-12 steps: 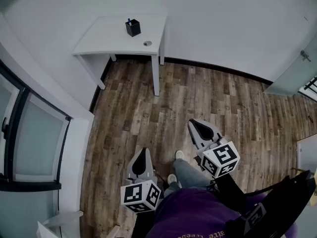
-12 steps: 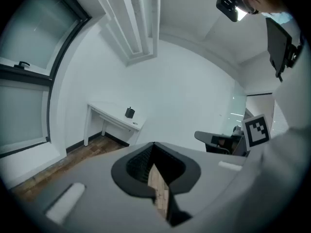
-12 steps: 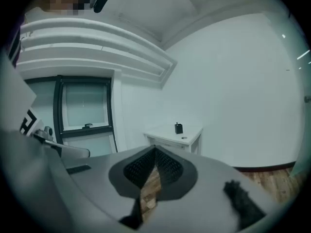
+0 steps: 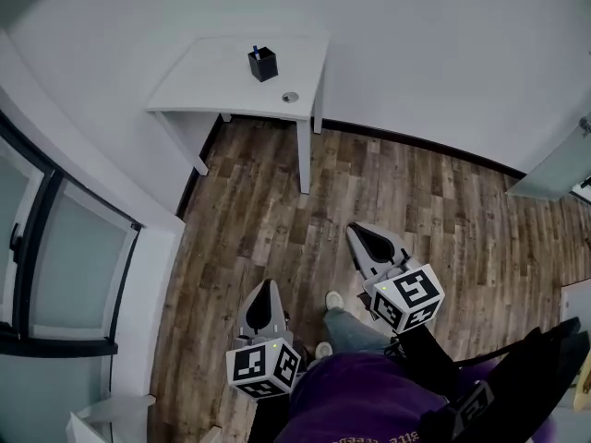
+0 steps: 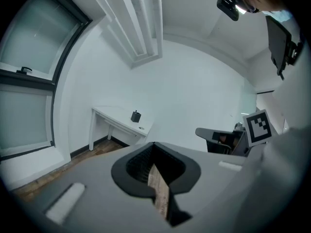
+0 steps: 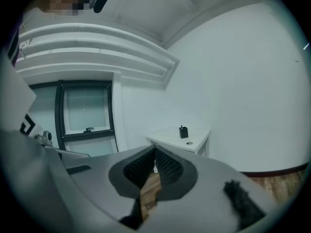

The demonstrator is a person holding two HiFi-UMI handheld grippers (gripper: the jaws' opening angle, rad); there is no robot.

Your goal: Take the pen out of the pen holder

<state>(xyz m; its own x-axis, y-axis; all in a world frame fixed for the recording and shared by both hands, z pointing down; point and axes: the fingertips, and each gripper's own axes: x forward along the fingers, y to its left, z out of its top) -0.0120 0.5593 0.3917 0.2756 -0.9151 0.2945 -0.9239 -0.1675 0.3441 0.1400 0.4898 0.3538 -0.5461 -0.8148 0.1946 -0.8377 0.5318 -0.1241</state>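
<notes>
Pen (image 4: 256, 49) stands in pen holder (image 4: 264, 65) toward the table's (image 4: 212, 86) right edge, well off. Left gripper (image 4: 266, 286) and right gripper (image 4: 362, 233): jaws pressed together, empty. Walk closer; spread your right jaws before reaching.

Pen holder (image 4: 263, 65): black, square-sided cup, standing upright on the white table (image 4: 208, 81), right of the tabletop's middle. Pen (image 4: 256, 49): inside the holder, roughly upright; blue top pokes above the rim at one corner (rest hidden inside).
</notes>
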